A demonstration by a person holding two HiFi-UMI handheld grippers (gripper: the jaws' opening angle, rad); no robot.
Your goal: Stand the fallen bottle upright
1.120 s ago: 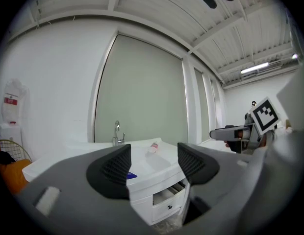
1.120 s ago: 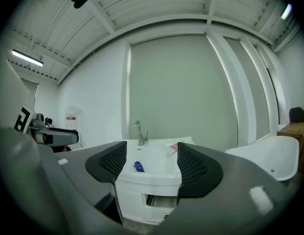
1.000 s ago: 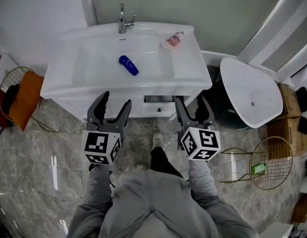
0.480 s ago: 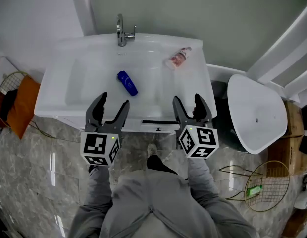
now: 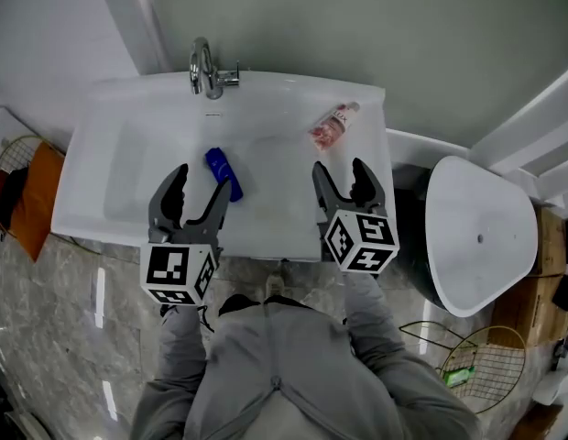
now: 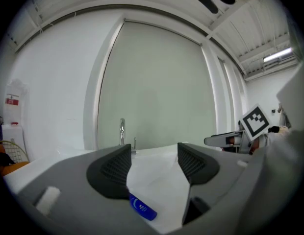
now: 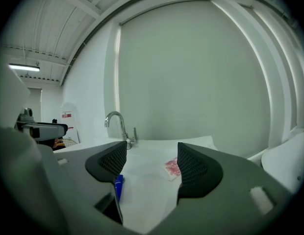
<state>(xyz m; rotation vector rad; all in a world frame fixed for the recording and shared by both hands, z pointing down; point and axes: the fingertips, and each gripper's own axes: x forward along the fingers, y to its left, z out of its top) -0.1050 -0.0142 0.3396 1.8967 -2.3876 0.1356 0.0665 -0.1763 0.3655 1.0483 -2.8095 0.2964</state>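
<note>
Left tool (image 5: 205,177): jaws apart, nothing between them, touching nothing. Right tool (image 5: 339,166): jaws partly apart, also empty and touching nothing. Both hang over the near edge of the white sink (image 5: 101,154), mid-frame in the head view. A blue bottle (image 5: 220,170) lies on its side in the basin, right by the left tool's inner jaw tip; in the left gripper view it shows low, under the left jaw (image 6: 142,208). A pink-label bottle (image 5: 332,125) lies on its side on the sink's upper right corner, beyond the right tool; in the right gripper view it sits just left of the right jaw (image 7: 171,168). The tap (image 5: 203,67) stands at top centre. Nothing blocks either bottle.
</note>
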